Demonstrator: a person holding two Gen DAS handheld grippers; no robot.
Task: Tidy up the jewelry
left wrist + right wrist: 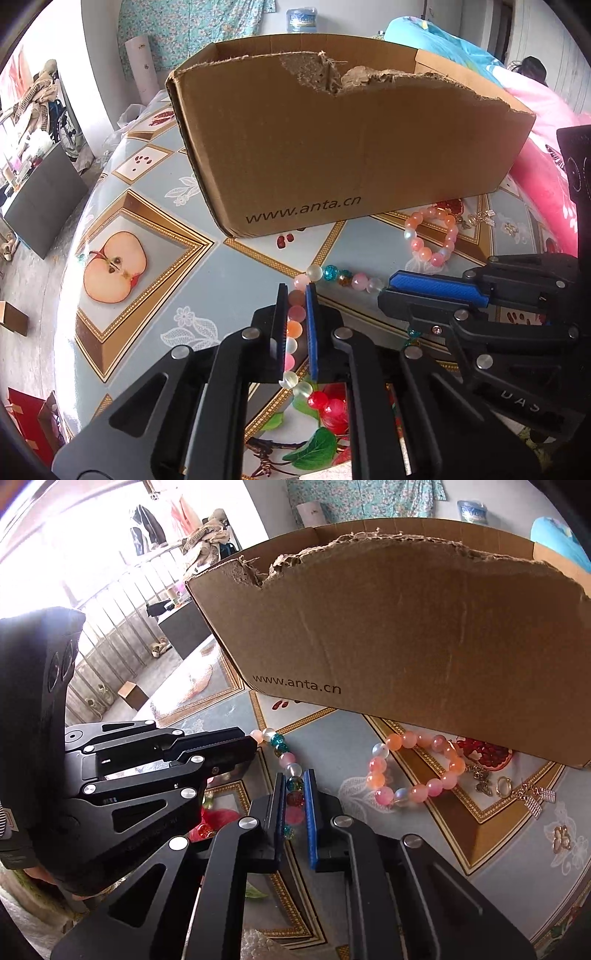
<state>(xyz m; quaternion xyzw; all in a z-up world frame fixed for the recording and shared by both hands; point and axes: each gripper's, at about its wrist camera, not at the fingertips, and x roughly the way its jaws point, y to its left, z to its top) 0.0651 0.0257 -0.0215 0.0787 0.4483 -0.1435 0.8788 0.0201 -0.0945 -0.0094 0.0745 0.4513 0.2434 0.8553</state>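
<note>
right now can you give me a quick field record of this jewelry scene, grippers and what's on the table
left gripper: shut on the long bead strand, pink and white beads between its pads
right gripper: shut on the same strand, further along, at teal and red beads
pink bead bracelet: loose on the table, near the box, not held
small metal pieces: beside the bracelet, on the table
cardboard box: open top, torn front edge, behind the jewelry
table: patterned fruit cover

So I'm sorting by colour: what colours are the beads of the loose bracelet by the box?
Pink, orange and milky white bracelet, clearest in the right wrist view.
</note>
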